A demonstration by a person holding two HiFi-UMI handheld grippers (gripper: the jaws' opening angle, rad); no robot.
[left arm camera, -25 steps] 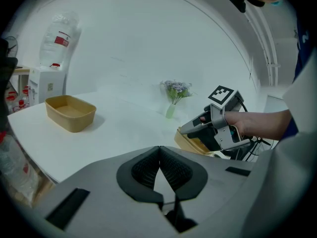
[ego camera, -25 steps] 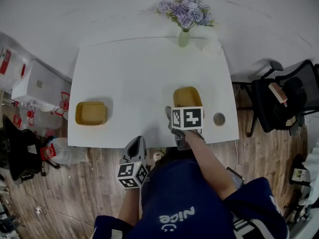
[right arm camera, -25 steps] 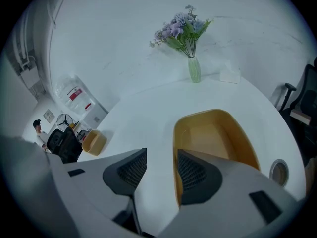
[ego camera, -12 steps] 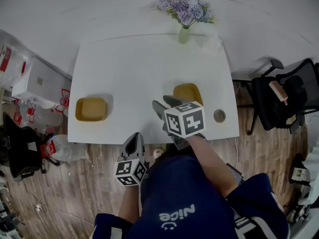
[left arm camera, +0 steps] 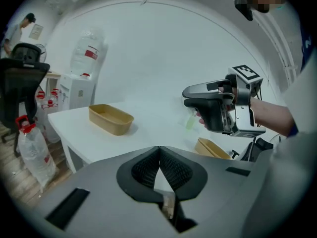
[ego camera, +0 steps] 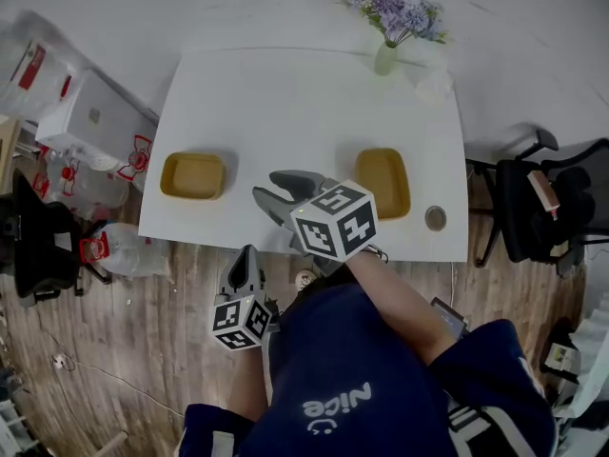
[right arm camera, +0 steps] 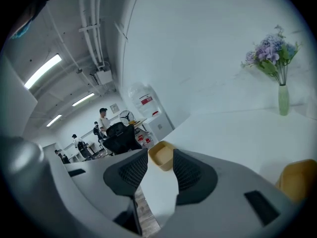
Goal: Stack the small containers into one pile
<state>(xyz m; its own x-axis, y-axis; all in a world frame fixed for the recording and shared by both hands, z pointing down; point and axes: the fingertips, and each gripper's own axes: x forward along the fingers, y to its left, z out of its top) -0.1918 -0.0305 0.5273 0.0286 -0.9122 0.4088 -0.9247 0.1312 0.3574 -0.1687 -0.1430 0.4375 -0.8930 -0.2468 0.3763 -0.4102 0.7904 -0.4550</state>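
Swinging leftward since a second ago, the right gripper (ego camera: 264, 184) has left the near end of the right container (ego camera: 383, 182) and now hangs over the front of the worktop (ego camera: 304, 103), aimed toward the left container (ego camera: 193, 175).

Nearest the body, the left gripper (ego camera: 245, 257) sits low, off the worktop's front edge, jaws pressed together on nothing. Above and ahead of it, the right gripper's jaws stand apart and empty; in the right gripper view the left container shows beyond the gap, still well apart from them.

Both containers are tan, open side up, near the front edge and well apart from each other, so the pile is not yet begun. The left one lies with its long axis across the worktop, the right one with its long axis running front to back, so one likely needs a quarter turn before they nest.

They look thin-walled and light, probably a little yielding at the rim. A sound hold would be on one long wall, one jaw inside and one outside, squeezed gently.

Farther back, a vase (ego camera: 385, 60) of flowers stands at the far edge, clear of the work.
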